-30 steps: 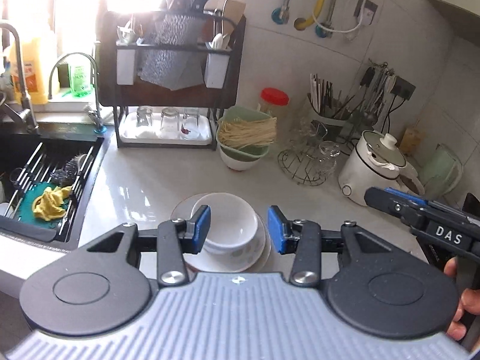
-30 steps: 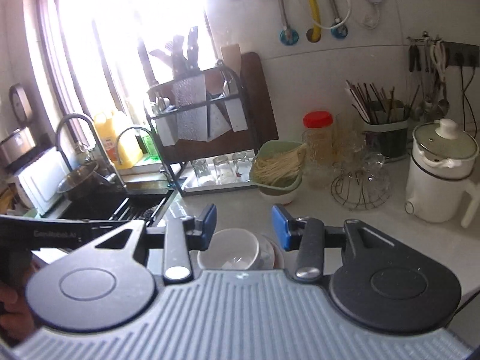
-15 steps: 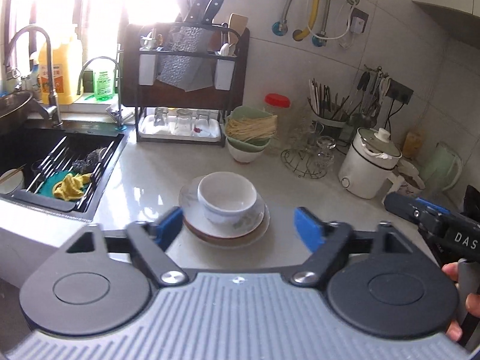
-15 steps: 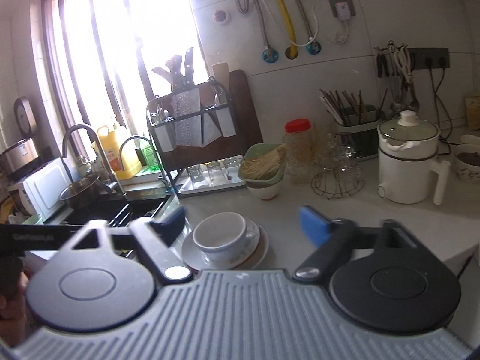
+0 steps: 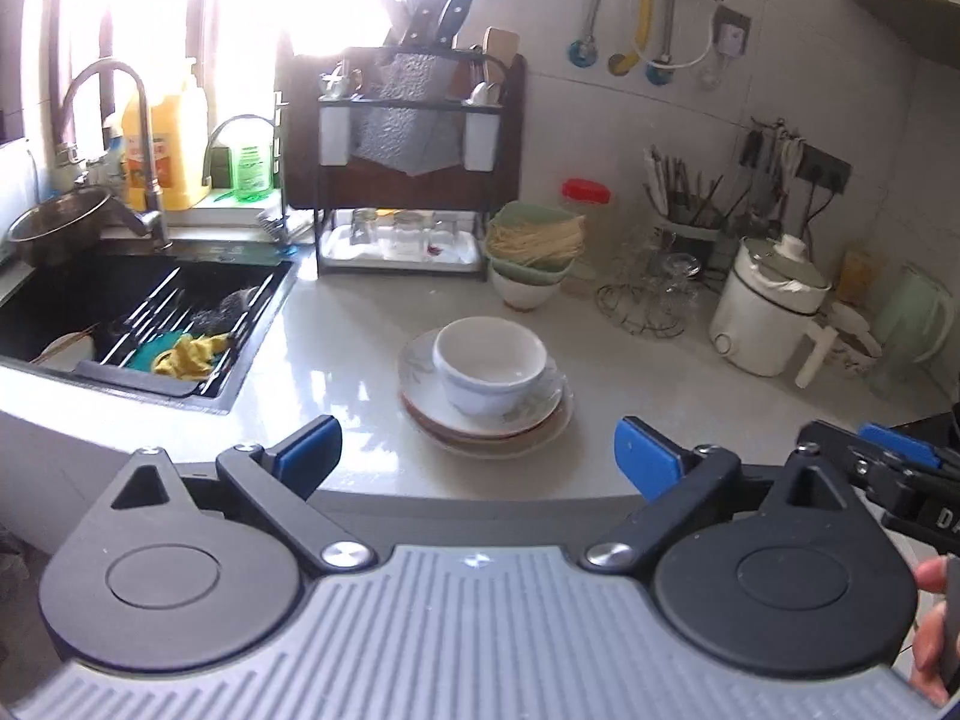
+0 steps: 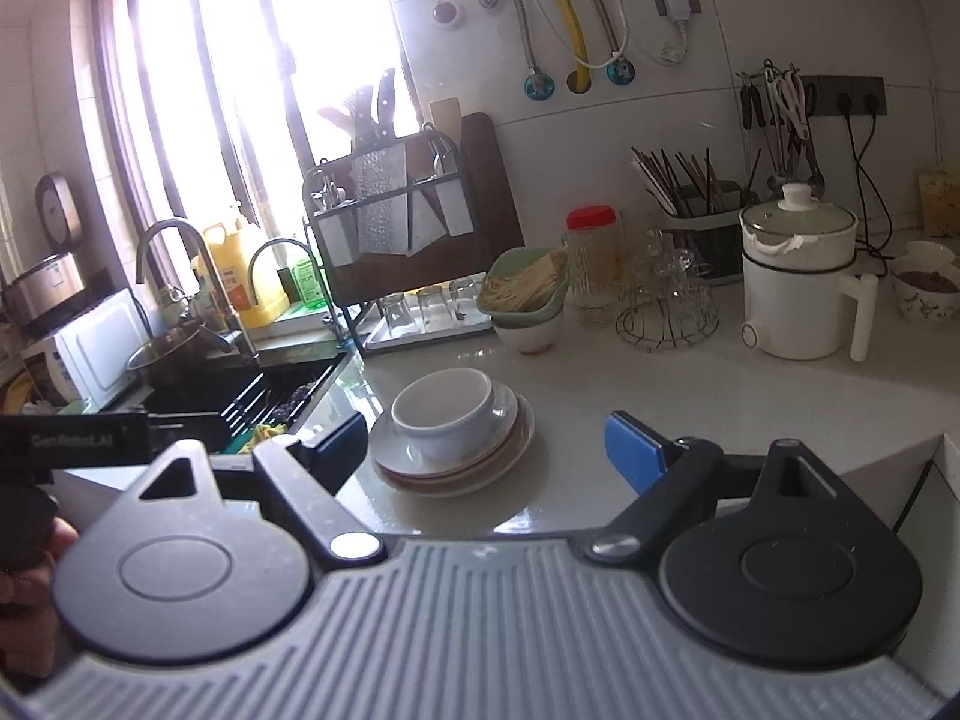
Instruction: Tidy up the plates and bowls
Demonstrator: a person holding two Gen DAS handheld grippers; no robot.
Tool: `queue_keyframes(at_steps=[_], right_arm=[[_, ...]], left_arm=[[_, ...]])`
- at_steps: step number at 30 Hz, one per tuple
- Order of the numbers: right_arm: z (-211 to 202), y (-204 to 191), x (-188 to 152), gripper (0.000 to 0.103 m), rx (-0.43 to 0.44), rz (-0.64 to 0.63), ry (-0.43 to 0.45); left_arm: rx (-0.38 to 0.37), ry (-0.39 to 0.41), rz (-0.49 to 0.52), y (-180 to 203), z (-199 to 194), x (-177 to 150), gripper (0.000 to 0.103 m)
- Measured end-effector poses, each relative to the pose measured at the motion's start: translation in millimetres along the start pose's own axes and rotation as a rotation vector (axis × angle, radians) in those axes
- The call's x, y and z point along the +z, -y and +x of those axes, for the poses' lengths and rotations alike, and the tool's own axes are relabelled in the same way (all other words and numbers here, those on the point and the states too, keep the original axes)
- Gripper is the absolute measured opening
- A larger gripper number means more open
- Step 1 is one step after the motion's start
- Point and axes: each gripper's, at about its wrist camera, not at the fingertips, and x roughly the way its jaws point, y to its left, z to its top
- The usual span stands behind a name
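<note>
Left wrist view: a second ago the left gripper [image 5: 477, 449] had its jaws half closed just at the white bowl [image 5: 489, 366]; now it sits well back from the stack and the jaws are opening, near their widest, with nothing between the blue pads. The right gripper [image 6: 486, 441] has made the same retreat and its jaws stand spread and empty too. The bowl rests upright on the stack of plates [image 5: 486, 414] on the worktop [image 5: 336, 348], ahead of both sets of jaws and roughly centred between them, untouched. I read this as a release and withdrawal: the pile looks finished, or at least set down, and whatever is sorted next needs a fresh approach. The left wrist view alone shows the sink [image 5: 120, 312] off to the left of the jaws, with a yellow cloth [image 5: 186, 354] on its rack, and the right gripper's blue-tipped finger low at the right edge. The right wrist view alone shows a patterned bowl [image 6: 927, 294] far right of the jaws, beyond the white electric pot [image 6: 798, 276], and a microwave [image 6: 84, 354] to the far left
</note>
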Motion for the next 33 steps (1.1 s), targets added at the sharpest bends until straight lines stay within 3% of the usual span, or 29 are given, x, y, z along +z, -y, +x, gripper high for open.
queue_keyframes(at_steps=[11, 33], right_arm=[[-6.3, 1.0, -21.6, 0.087, 0.015, -0.004, -0.05], [-8.1, -9.6, -16.7, 0.087, 0.036, -0.04, -0.05]], left_arm=[[0.017, 0.001, 0.024, 7.8, -12.8, -20.5, 0.099], [0.05, -0.005, 0.01, 4.3, -34.8, -28.1, 0.099]])
